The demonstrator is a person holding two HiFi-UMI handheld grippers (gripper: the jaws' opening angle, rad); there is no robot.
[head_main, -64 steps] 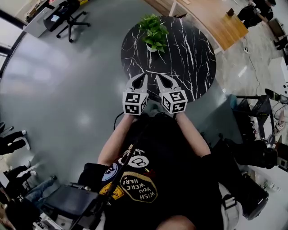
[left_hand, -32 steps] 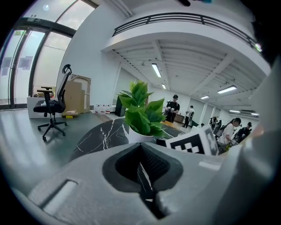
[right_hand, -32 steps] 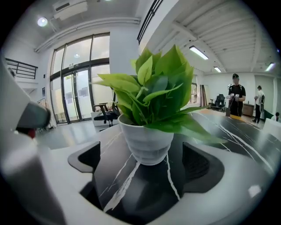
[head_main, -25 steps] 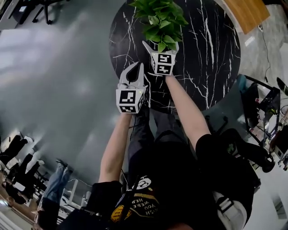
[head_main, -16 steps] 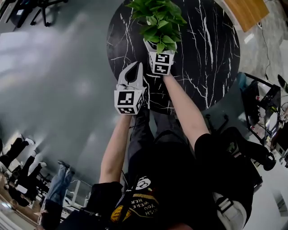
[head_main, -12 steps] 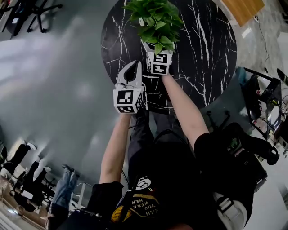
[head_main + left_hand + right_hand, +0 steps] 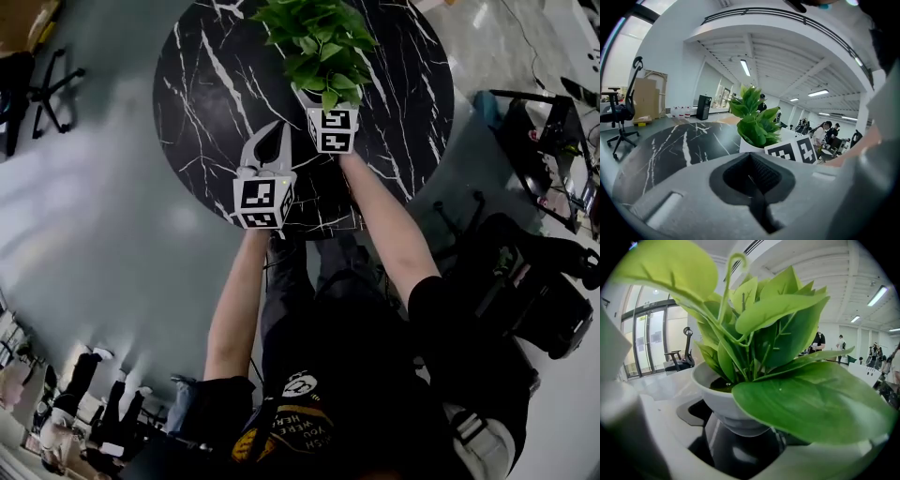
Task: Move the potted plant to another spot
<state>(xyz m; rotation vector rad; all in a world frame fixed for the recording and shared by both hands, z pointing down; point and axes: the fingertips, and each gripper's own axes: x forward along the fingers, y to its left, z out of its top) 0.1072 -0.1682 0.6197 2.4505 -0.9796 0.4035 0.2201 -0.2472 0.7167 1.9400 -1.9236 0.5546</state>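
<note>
One potted plant (image 7: 319, 42) stood at the top centre of the head view, over one round black marble table (image 7: 216, 103) that had slid left in the frame since half a second before. Of two claws, the right claw (image 7: 323, 94) had just been closing and clenched the white pot. The left claw (image 7: 277, 129), at the plant's lower left, was clamped together and empty.

Bright, even light from ceiling strips (image 7: 745, 68) — fisheye bending, black corners, close foreground blurred
</note>
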